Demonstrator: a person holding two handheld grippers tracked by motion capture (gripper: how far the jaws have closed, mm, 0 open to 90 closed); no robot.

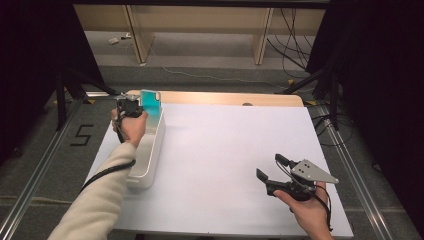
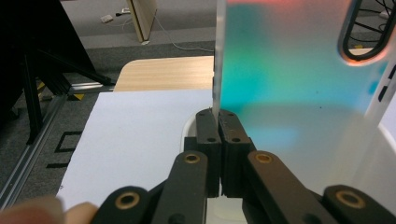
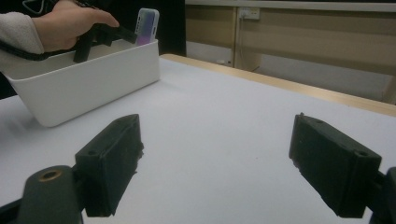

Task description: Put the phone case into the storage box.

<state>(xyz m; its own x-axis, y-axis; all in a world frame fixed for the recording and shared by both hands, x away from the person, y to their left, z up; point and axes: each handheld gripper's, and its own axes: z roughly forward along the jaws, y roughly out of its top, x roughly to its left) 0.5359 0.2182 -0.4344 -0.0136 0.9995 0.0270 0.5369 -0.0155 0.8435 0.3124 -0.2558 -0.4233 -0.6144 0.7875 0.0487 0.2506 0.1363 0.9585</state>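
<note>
Phone case [image 1: 150,102], iridescent, stood upright with its long axis vertical over the far end of the white bin [image 1: 150,159], its edge pinched in the left gripper [image 1: 131,107]; the right gripper [image 1: 272,170], jaws wide and empty, lay well apart.

Cream knit sleeve [image 1: 100,195], black tools with brass pivots, grey triangular plate [image 1: 312,171], black cables

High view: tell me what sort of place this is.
Probably a lab or workshop set up for recording handling tasks. A table under a white sheet stands between floor rails, loose cables trail over the grey floor, and a taped 5 marks the station. Dark curtains close off both sides.
</note>
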